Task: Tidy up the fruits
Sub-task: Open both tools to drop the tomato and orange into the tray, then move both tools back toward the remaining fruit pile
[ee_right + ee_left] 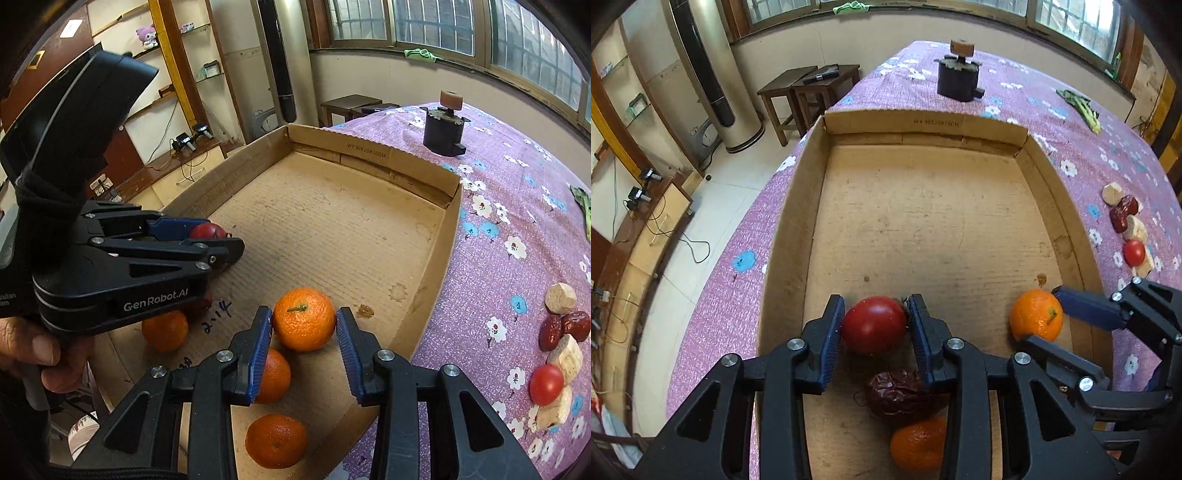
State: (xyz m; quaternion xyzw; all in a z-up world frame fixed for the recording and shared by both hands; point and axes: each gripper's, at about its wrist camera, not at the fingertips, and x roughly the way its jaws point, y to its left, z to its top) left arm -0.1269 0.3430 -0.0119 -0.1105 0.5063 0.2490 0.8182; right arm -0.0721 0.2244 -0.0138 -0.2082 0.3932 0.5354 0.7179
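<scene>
**Fruit between both pairs of jaws over the cardboard tray**

Grippers in both hands tilt steeply down into the shallow brown cardboard tray (pixel 798 206) that lies on the purple flowered surface (pixel 1071 122). The left gripper (pixel 875 325) reaches in at the tray's near left part, and the right gripper (pixel 304 332) at its near right part, close beside the right wall. A bare hand (pixel 48 354) grips the left tool's handle; only its fingers show, and the hand on the right tool is out of view.

The left gripper's jaws straddle a round red tomato (pixel 873 325). The left pad lies against it, and the right pad meets it only near the tip, so whether they press is hard to tell. The right gripper's jaws stand a little wider than the round orange tangerine (pixel 303 319) between them. The left pad seems to touch its skin and the right pad stands just clear, so the tangerine is not clamped and appears to rest on the tray floor.

Nearer in the tray, a wrinkled dark red date (pixel 901 397) is partly hidden behind the left tool's fingers. Three more tangerines lie at the near end, partly covered by the tools.

Right of the tray, on the surface, a small red tomato (pixel 546 384), two red dates (pixel 563 328) and pale cork-like chunks (pixel 560 298) lie clustered.
</scene>
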